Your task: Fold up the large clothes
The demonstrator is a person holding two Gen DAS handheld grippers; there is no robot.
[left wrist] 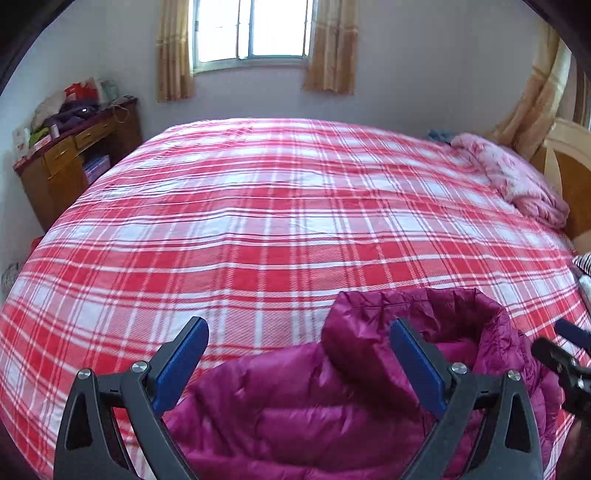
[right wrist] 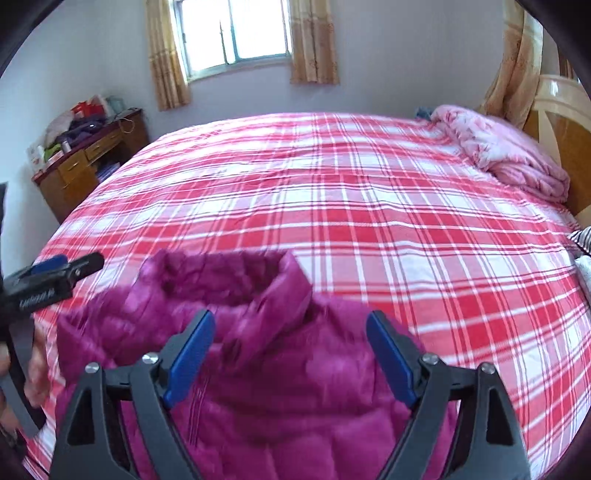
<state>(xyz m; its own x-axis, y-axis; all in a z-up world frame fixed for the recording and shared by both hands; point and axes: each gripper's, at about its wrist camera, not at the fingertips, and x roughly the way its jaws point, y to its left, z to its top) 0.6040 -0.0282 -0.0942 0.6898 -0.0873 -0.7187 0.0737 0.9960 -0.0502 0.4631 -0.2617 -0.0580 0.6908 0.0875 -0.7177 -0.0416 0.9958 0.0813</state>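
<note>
There is white lettering along the side of the left gripper [right wrist: 55, 273] where it pokes in from the edge of the right wrist view, but it is too smeared to read, and no other writing shows. The jacket [left wrist: 314, 398], a magenta quilted puffer, lies at the near edge of the bed [left wrist: 258, 229], its stand-up collar [left wrist: 436, 306] raised toward the middle of the mattress. Both grippers hover over it with jaws spread wide and nothing between them: the left gripper [left wrist: 299, 354] above the jacket's left shoulder, the right gripper [right wrist: 290, 347] over the chest just behind the collar. The jacket looks blurred in the right wrist view. The bed is covered by a red, pink and white plaid sheet, fairly smooth with a few shallow creases. A crumpled pink blanket [left wrist: 517, 177] is heaped at the far right corner against a cream and wood headboard [right wrist: 561, 125]. Striped cloth [left wrist: 583, 262] peeks in at the right edge. Against the left wall stands a wooden desk [left wrist: 70, 155] piled with bags and clothes. A bright window [left wrist: 255, 29] with tan curtains [left wrist: 173, 55] faces the bed.
</note>
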